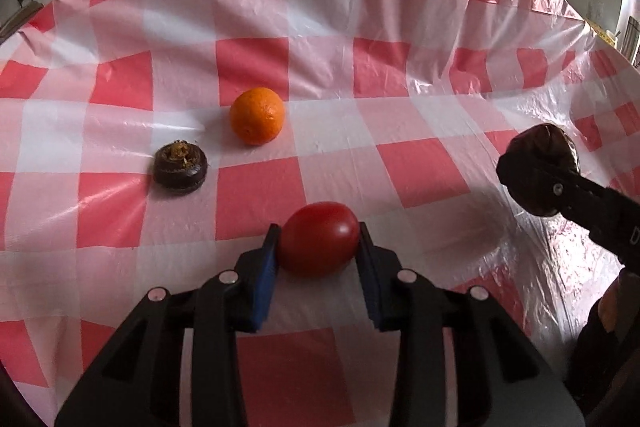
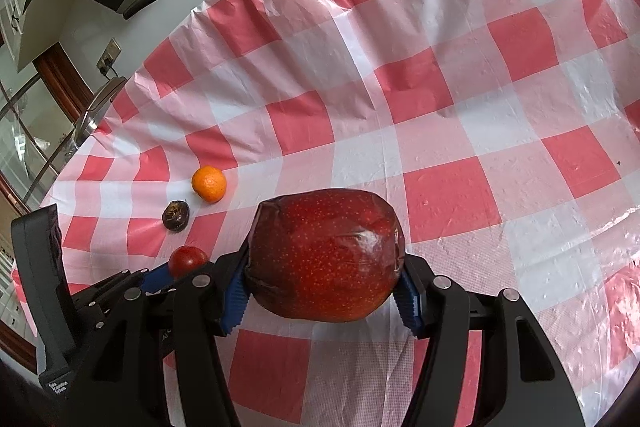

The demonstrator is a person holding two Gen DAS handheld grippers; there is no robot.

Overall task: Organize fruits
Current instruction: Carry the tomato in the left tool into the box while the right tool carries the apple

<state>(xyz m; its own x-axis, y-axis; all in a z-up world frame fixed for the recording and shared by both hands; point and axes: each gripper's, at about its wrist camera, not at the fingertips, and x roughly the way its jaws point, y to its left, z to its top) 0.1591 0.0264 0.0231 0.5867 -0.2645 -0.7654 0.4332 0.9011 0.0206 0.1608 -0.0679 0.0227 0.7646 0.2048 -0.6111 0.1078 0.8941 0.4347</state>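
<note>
We seem to be in a home, most likely a dining or kitchen area. The tabletop (image 2: 460,75) wears a thin plastic cloth in red and white checks. Past its edge we see white walls with switch plates (image 2: 109,55), a dark wooden door frame (image 2: 60,75) and a glazed door (image 2: 24,131).

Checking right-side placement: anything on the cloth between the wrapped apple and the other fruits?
Nothing visible. The right gripper holds the wrapped apple; only bare checked cloth lies before the orange, dark fruit and tomato.
</note>
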